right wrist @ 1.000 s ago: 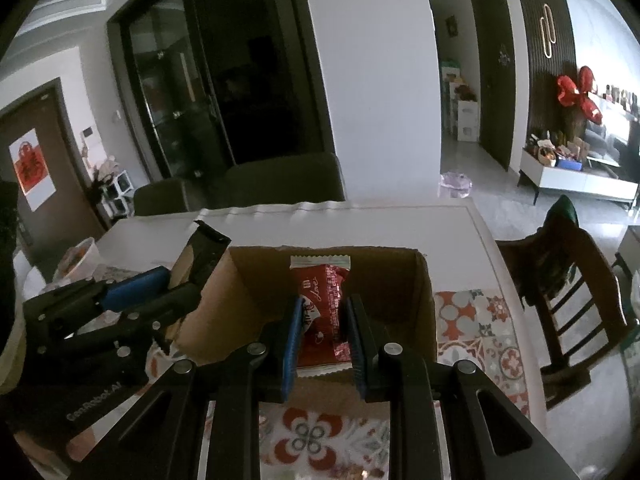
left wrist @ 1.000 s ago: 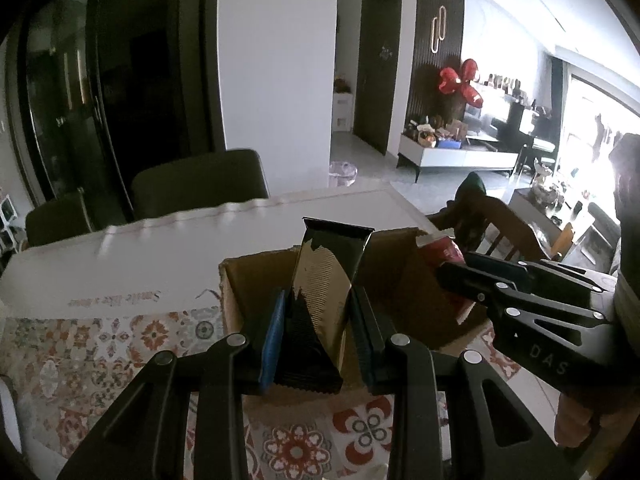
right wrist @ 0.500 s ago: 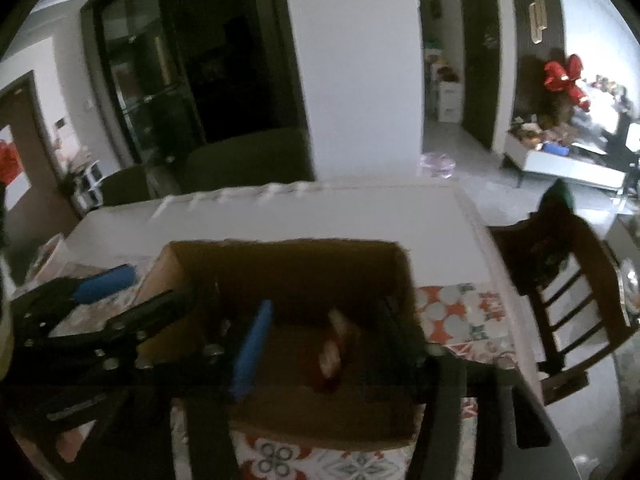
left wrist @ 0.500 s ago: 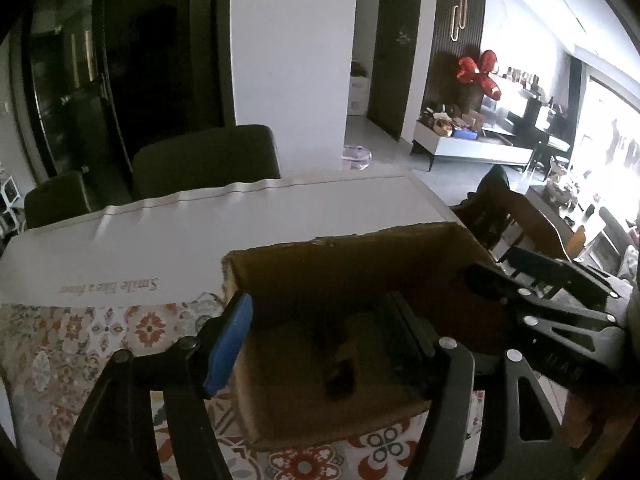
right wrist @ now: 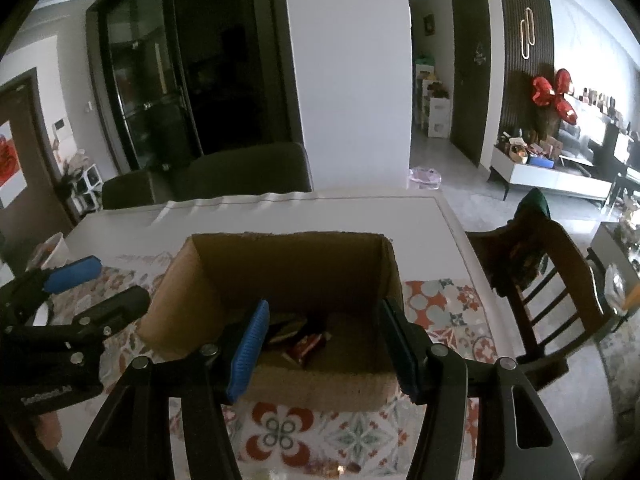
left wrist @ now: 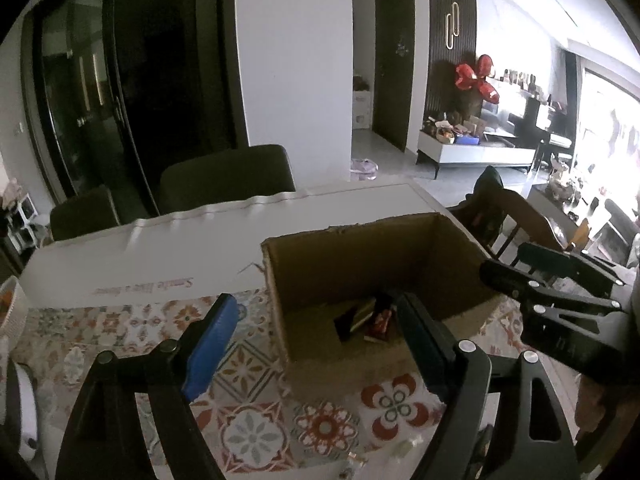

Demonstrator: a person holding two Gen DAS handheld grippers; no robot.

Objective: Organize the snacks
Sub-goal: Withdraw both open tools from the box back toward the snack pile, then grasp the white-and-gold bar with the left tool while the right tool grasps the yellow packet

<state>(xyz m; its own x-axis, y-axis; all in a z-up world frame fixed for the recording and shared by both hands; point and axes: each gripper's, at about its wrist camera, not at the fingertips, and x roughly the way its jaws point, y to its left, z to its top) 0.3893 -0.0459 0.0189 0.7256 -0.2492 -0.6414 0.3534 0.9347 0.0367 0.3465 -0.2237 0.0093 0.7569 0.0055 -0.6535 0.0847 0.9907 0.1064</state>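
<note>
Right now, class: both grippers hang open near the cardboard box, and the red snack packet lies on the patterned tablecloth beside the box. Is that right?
Not quite. The left gripper and right gripper are open, but the red snack packet lies inside the cardboard box, not on the patterned tablecloth. The right wrist view shows it.

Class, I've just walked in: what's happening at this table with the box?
A person holds a gripper in each hand over a cardboard box on the patterned tablecloth. Both the left gripper and right gripper have just opened and hold nothing. A dark packet and a red packet lie inside the box.
</note>
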